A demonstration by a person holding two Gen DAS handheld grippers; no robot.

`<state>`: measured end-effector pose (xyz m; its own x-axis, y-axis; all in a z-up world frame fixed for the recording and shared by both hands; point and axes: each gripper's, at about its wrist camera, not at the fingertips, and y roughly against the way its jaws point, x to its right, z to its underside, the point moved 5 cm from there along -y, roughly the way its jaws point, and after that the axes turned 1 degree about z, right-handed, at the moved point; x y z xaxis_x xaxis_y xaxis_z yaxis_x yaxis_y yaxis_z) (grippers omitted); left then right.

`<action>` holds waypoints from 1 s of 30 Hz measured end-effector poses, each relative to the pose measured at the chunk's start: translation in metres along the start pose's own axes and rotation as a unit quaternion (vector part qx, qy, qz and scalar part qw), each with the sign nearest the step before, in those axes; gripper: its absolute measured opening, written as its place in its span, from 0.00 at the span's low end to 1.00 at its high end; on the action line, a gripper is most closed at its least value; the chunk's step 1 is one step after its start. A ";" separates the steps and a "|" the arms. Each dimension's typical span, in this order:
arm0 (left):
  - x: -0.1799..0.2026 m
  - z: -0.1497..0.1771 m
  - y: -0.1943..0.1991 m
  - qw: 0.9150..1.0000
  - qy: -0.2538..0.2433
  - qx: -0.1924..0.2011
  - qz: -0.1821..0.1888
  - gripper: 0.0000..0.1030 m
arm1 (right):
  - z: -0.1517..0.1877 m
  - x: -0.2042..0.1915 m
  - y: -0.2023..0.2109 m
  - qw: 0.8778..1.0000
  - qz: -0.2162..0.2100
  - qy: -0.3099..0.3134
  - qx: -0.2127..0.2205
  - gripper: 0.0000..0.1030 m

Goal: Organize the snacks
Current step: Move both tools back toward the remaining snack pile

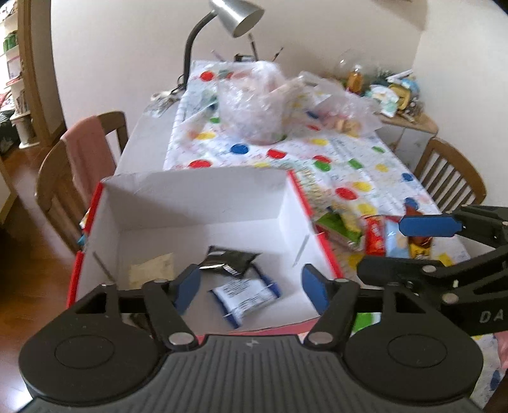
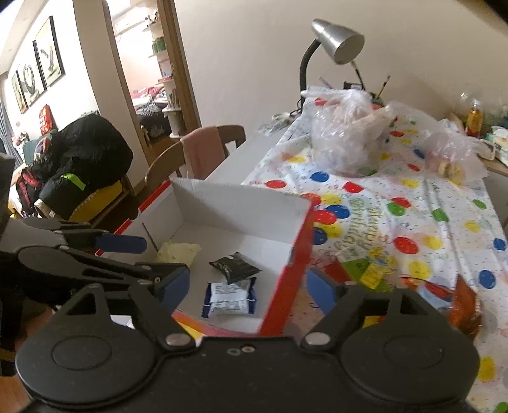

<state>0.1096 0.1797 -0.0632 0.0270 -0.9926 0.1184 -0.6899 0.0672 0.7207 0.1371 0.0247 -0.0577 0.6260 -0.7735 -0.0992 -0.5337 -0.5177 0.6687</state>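
A: Where's the left hand-held gripper (image 1: 250, 286)?

B: Over the near edge of the box (image 1: 197, 193), spread wide, nothing between its blue pads (image 1: 187, 287). The box is white inside, red outside, open at the top, and sits on the worktop (image 1: 374, 159) under a dotted cloth.

A: What's in the box?

B: In the left wrist view, a black packet (image 1: 230, 262) lies on the floor of the box near the middle. A white and blue packet (image 1: 246, 297) lies just at its 5 o'clock, the two overlapping or touching. A pale packet (image 1: 152, 270) lies at 9 o'clock from the black one, by the left wall.

A: And the right hand-held gripper (image 2: 247, 290)?

B: Also wide and empty. In its own view it straddles the box's right wall, one pad inside, one outside. The left wrist view shows it at 3 o'clock, reaching in from the right.

A: Any snacks still outside?

B: Yes, a loose heap (image 1: 371, 235) on the cloth just at 3 o'clock from the box: green, red, light blue and orange wrappers, blurred. Farther back, at 12 o'clock, stand crumpled clear bags (image 1: 254, 101) and a lamp (image 1: 235, 16). A chair (image 1: 79, 171) with a pink cloth over its back stands at 10 o'clock.
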 end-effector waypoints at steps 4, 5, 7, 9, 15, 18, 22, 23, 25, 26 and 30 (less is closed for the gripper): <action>0.024 -0.005 0.004 1.000 -0.005 0.012 0.021 0.73 | 0.006 0.022 0.024 1.000 0.007 -0.008 0.011 0.83; 0.031 -0.005 0.005 1.000 -0.008 0.014 0.025 0.73 | 0.007 0.028 0.028 1.000 0.010 -0.011 0.012 0.84; 0.045 -0.006 0.005 0.999 -0.013 0.018 0.029 0.78 | 0.010 0.040 0.038 1.000 0.015 -0.015 0.016 0.86; 0.058 -0.007 0.005 0.999 -0.016 0.022 0.035 0.79 | 0.014 0.052 0.046 0.999 0.019 -0.020 0.020 0.94; 0.095 -0.006 -0.006 0.998 -0.014 0.021 0.052 0.81 | 0.028 0.089 0.068 0.999 0.021 -0.029 0.029 1.00; 0.113 -0.003 -0.015 0.998 -0.018 0.011 0.058 0.81 | 0.037 0.106 0.075 0.999 0.022 -0.023 0.021 1.00; 0.138 0.002 -0.033 0.998 -0.019 -0.008 0.060 0.81 | 0.048 0.139 0.079 0.999 0.041 -0.024 0.005 1.00; 0.143 0.002 -0.039 0.998 -0.015 -0.014 0.059 0.81 | 0.051 0.148 0.079 0.999 0.046 -0.029 0.001 1.00; 0.152 0.005 -0.051 0.998 -0.008 -0.027 0.055 0.81 | 0.057 0.167 0.079 0.998 0.052 -0.039 -0.006 1.00; 0.156 0.007 -0.056 0.998 -0.005 -0.033 0.051 0.81 | 0.059 0.176 0.077 0.997 0.056 -0.046 -0.010 1.00; 0.168 0.012 -0.080 0.998 0.006 -0.055 0.044 0.81 | 0.065 0.216 0.067 0.994 0.068 -0.080 -0.025 1.00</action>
<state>0.1606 0.0061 -0.1093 -0.0206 -0.9810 0.1929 -0.6070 0.1655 0.7772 0.1993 -0.2005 -0.0821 0.4500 -0.8851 -0.1187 -0.5761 -0.3893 0.7187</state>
